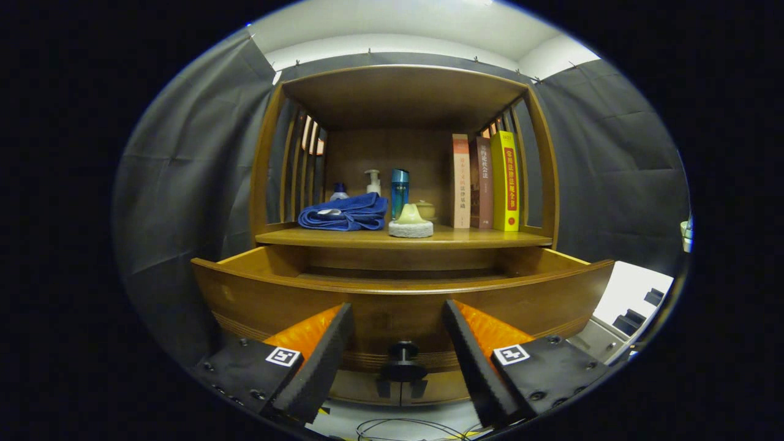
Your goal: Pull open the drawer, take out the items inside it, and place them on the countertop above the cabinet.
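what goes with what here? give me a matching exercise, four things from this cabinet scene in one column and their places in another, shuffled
Things:
1. blue towel
2. yellow book
3. drawer knob
4. drawer

Places:
A. at the right end of the row of books on the countertop
B. between the open fingers of the gripper, touched by neither
C. pulled out below the countertop
D. bunched on the left part of the countertop, in front of the bottles

Pairs: 1-D, 2-A, 3-B, 4-C
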The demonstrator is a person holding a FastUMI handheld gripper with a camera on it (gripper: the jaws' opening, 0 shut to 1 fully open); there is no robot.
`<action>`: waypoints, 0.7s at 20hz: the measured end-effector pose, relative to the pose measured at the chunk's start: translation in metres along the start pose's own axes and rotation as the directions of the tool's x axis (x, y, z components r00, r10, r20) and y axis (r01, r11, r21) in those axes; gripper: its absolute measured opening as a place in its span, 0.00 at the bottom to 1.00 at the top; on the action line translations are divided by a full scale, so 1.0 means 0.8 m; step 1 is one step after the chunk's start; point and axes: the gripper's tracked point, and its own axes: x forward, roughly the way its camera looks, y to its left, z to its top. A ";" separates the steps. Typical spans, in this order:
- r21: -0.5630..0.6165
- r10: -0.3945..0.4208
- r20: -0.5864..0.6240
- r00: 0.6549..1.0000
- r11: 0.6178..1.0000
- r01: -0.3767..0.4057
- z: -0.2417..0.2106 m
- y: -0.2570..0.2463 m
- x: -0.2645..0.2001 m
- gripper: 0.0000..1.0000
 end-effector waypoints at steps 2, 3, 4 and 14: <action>-0.025 -0.009 -0.006 1.000 1.000 0.009 -0.004 -0.001 -0.001 0.98; -0.025 -0.012 0.001 1.000 1.000 0.012 -0.003 0.000 -0.003 0.98; -0.023 -0.012 -0.010 1.000 1.000 0.012 -0.005 0.001 -0.003 0.98; -0.037 -0.010 -0.043 0.999 0.999 0.009 -0.003 0.001 0.046 0.99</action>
